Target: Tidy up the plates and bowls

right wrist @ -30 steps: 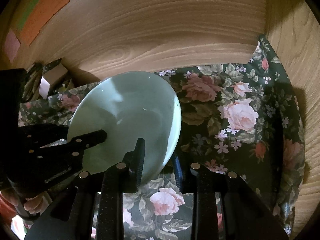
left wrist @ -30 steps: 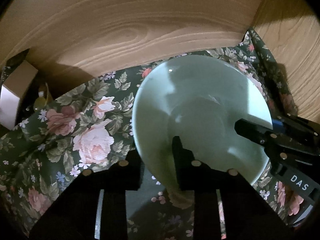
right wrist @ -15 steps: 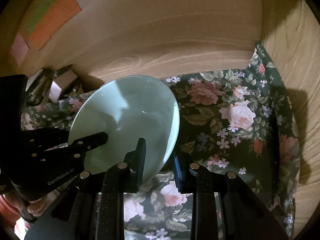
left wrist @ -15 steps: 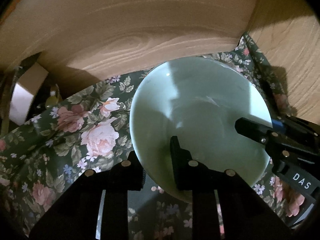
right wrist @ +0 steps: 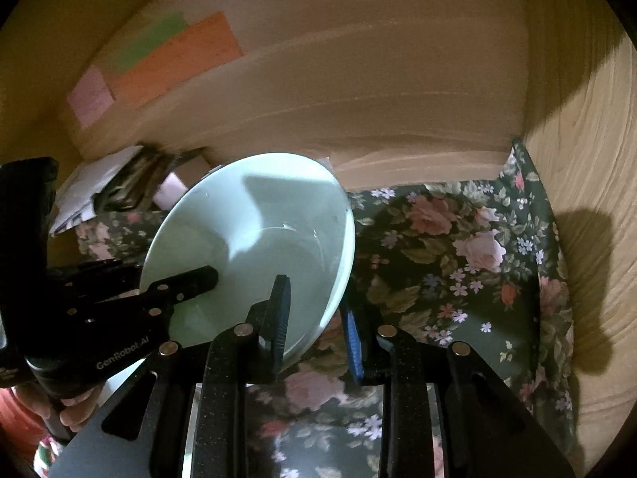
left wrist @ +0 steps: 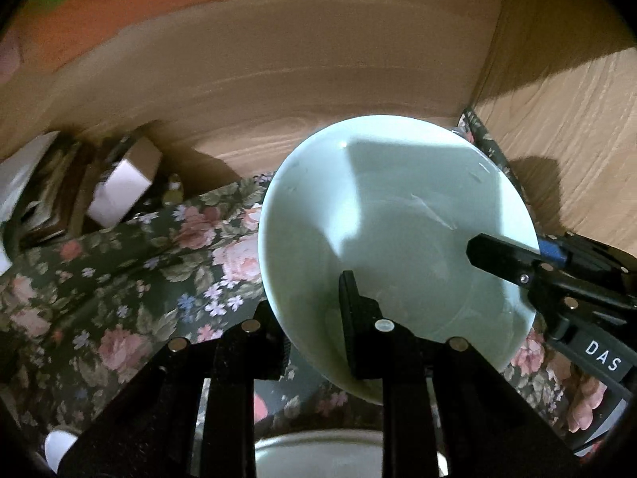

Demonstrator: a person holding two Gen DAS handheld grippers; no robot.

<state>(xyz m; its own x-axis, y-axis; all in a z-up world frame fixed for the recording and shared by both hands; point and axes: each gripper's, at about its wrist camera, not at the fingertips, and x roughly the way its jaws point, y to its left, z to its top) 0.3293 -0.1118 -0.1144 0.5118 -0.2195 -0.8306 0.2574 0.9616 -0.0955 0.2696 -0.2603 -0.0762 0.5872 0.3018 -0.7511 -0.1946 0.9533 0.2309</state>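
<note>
Two grippers carry one pale green glazed ceramic plate up off the flowered cloth.

The left gripper (left wrist: 314,326) is clamped on the pale green plate (left wrist: 398,215) at its near rim, one finger over the face, one beneath; the right gripper (right wrist: 316,322) straddles the plate's right edge, though whether its blue pads (right wrist: 352,330) press the rim I cannot tell. Compared with a second ago the plate sits higher against the wooden back wall (left wrist: 318,79), with orange and green paper notes (right wrist: 179,51) newly in view. Below the plate, a white dish rim (left wrist: 318,446) now shows, likely the stack it belongs to.
</note>
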